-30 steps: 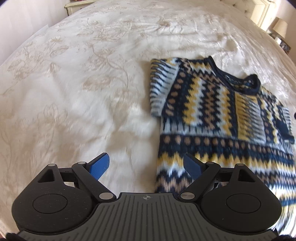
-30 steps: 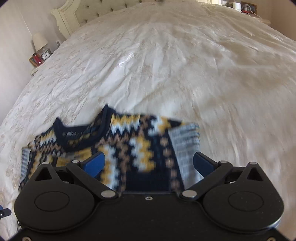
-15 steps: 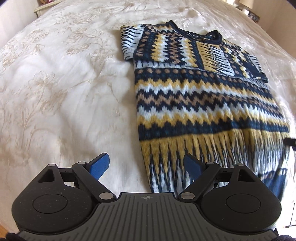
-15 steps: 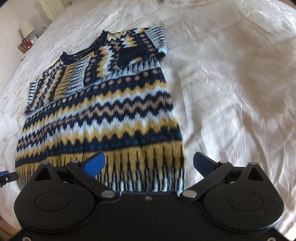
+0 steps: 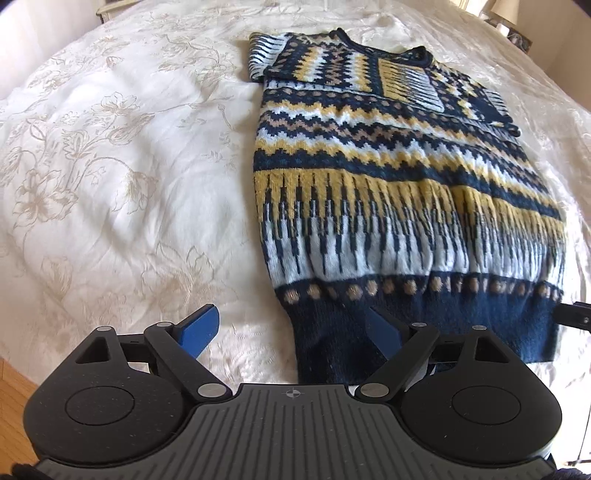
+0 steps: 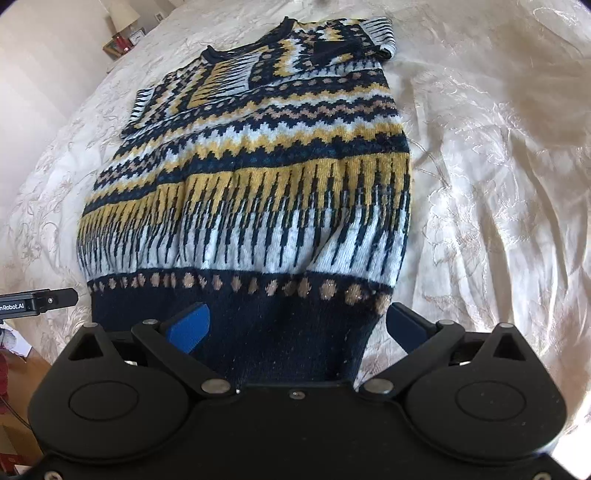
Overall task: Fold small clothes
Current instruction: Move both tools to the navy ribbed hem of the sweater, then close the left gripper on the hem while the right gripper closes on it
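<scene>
A knitted sweater (image 5: 388, 192) in navy, yellow, white and tan zigzag bands lies flat on the bed, neck far away, both sleeves folded in across the chest, navy hem nearest me. My left gripper (image 5: 291, 328) hangs open over the hem's left corner, one blue pad above the bedspread and the other above the navy band. In the right wrist view the same sweater (image 6: 258, 177) fills the middle, and my right gripper (image 6: 299, 325) stands open over the hem's right corner. Nothing is held by either. The tip of the right gripper (image 5: 576, 314) shows at the left view's right edge.
The bed carries a cream bedspread (image 5: 110, 166) with a pale floral pattern, creased to the right of the sweater (image 6: 498, 166). A bedside lamp (image 6: 123, 14) and small items stand at the far side. Wooden floor (image 5: 11, 384) shows past the bed's near edge.
Both grippers have drawn back along the sweater from the shoulder and sleeve area to the hem at the bed's near edge. Their jaws stayed open throughout.
</scene>
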Demonstrator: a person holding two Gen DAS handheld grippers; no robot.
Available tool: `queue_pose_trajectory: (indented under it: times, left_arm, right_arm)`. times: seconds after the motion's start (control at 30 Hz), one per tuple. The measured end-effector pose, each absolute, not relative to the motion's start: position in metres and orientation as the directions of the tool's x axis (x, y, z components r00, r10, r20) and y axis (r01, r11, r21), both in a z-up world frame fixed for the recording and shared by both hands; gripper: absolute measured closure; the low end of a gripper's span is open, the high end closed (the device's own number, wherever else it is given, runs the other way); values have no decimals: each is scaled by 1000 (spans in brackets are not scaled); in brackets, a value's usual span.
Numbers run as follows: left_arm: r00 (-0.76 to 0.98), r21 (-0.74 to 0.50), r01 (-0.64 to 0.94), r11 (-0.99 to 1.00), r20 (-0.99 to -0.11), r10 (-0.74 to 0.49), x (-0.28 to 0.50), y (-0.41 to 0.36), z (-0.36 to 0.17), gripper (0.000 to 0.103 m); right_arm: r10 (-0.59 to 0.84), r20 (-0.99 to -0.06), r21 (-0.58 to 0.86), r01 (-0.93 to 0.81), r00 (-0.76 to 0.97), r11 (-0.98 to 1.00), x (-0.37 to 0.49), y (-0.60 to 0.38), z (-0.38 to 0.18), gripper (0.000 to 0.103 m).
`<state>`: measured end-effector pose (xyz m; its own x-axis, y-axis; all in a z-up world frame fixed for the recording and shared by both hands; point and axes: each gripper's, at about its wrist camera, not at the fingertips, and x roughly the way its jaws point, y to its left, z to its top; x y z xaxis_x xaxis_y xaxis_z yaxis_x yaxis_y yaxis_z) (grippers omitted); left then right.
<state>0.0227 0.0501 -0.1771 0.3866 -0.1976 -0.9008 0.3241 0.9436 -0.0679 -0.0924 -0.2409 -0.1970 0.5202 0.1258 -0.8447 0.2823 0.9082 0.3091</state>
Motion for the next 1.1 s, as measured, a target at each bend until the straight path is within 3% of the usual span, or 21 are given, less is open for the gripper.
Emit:
queue_pose_trajectory:
  times: [0.3,0.37,0.57,1.1]
  left_arm:
    - [425,-80,296,952,-881,-207,-3,53,-170,18]
    - [418,-80,304,949,-884,-208,-5,51,-173,27]
    - [386,-96,303,948,-897,-215,-3,51,-185,35]
    - [292,-102,347,932,-933,-210,31,32,-221,35]
  right_arm:
    - [139,-816,328,252,561,910,-115,-241,-193,1]
    - [139,-811,330,249,568,911,-117,-241,-192,1]
    - [143,-813,346,270,564,899,-122,-246,-197,1]
    - [187,-858,361,303,478,882,-96,-245,-226,1]
